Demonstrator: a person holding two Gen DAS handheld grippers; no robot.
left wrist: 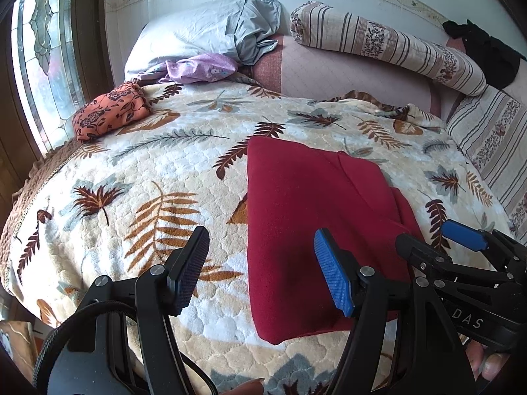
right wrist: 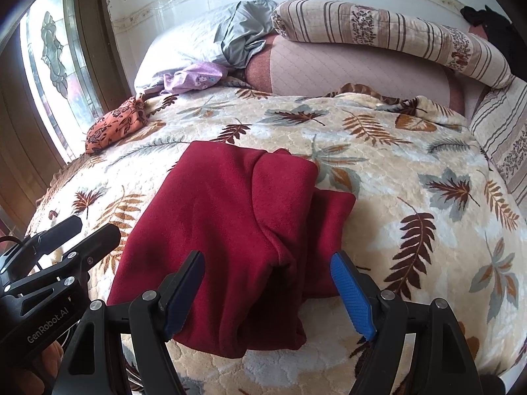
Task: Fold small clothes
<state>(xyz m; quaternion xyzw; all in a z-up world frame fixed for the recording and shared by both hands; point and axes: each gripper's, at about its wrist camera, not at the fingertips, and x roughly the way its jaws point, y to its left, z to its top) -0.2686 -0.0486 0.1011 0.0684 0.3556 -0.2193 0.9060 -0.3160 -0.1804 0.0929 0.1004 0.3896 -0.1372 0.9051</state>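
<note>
1. My left gripper (left wrist: 262, 271) hung with its fingers apart, holding nothing, over the left side of the red garment (left wrist: 316, 230).
2. My right gripper (right wrist: 266, 291) was likewise spread wide and empty above the garment's near folded end.
3. The red garment lay folded on the leaf-print blanket (right wrist: 411, 171), near the bed's near edge.
4. An orange floral cloth (left wrist: 108, 112) sat by the bed's far left corner.

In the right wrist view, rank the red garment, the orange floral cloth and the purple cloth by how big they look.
1. red garment, though it lies nearest the camera
2. orange floral cloth and purple cloth: too alike to rank
</note>
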